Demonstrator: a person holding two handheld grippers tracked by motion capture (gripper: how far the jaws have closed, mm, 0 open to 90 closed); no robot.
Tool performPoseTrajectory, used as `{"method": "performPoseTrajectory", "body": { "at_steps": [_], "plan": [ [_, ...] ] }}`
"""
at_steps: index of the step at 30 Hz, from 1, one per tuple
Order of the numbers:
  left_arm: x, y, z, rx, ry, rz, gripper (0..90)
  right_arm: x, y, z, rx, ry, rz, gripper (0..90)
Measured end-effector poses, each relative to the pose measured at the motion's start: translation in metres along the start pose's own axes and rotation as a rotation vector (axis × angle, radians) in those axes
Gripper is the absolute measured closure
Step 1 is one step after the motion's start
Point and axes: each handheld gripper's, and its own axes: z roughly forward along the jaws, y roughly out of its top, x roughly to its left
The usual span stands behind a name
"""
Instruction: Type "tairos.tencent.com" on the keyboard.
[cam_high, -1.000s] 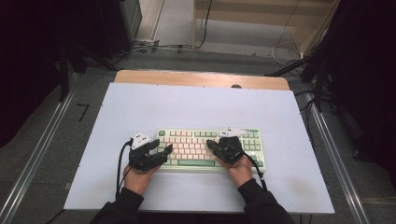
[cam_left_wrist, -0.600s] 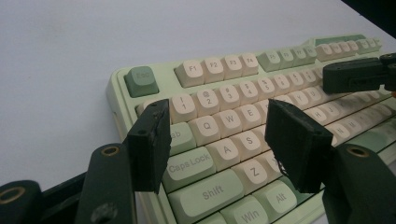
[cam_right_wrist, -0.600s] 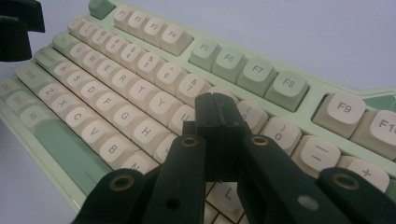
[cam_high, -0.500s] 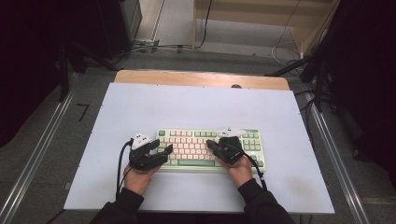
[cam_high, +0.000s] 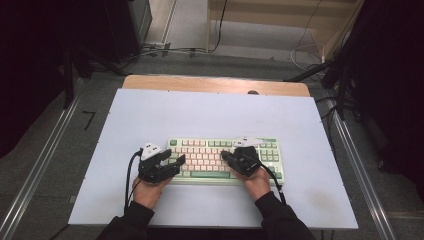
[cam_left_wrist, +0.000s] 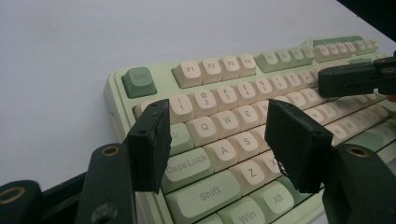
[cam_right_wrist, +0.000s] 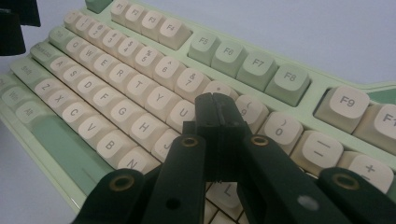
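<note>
A pale green keyboard (cam_high: 210, 150) with cream and green keys lies on the white table (cam_high: 210, 110), near its front edge. My left gripper (cam_high: 176, 158) hovers over the keyboard's left end. In the left gripper view its jaws (cam_left_wrist: 217, 126) stand open above the Caps Lock, A and S keys of the keyboard (cam_left_wrist: 210, 70), with nothing between them. My right gripper (cam_high: 224, 154) points left over the middle of the keys. In its own view the jaws (cam_right_wrist: 217, 100) are shut together with nothing gripped, their tips down by the U, I and J keys of the keyboard (cam_right_wrist: 116, 70); contact cannot be judged.
A person's hands and dark sleeves come in from the table's front edge. A wooden strip (cam_high: 215, 84) runs along the far edge. Metal rails (cam_high: 40, 165) flank the table, and cables (cam_high: 165, 50) lie on the floor behind. The right gripper (cam_left_wrist: 355, 79) shows in the left gripper view.
</note>
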Motion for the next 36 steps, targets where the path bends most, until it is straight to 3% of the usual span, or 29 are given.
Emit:
{"method": "performPoseTrajectory", "body": {
  "at_steps": [7,13,19,23,27,36],
  "plan": [
    [0.0,0.001,0.0,0.002,-0.012,-0.008,41.8,-0.003,0.003,-0.012,-0.069,0.016,0.019,86.6],
    [-0.003,0.002,0.0,-0.006,-0.027,-0.001,51.6,-0.004,0.005,-0.02,-0.114,0.027,0.017,53.9],
    [-0.006,0.004,0.002,-0.004,-0.061,0.009,72.3,-0.006,0.005,-0.02,-0.104,0.02,0.013,29.6],
    [-0.008,0.005,0.005,0.003,-0.075,0.022,84.9,-0.008,0.004,-0.022,-0.1,0.0,0.009,25.9],
    [-0.011,0.007,0.008,0.003,-0.082,0.031,89.9,-0.009,0.003,-0.027,-0.106,-0.019,0.015,21.7],
    [-0.016,0.011,0.018,0.007,-0.084,0.04,90.0,-0.013,0.001,-0.033,-0.107,-0.042,0.021,20.8]
  ]
}}
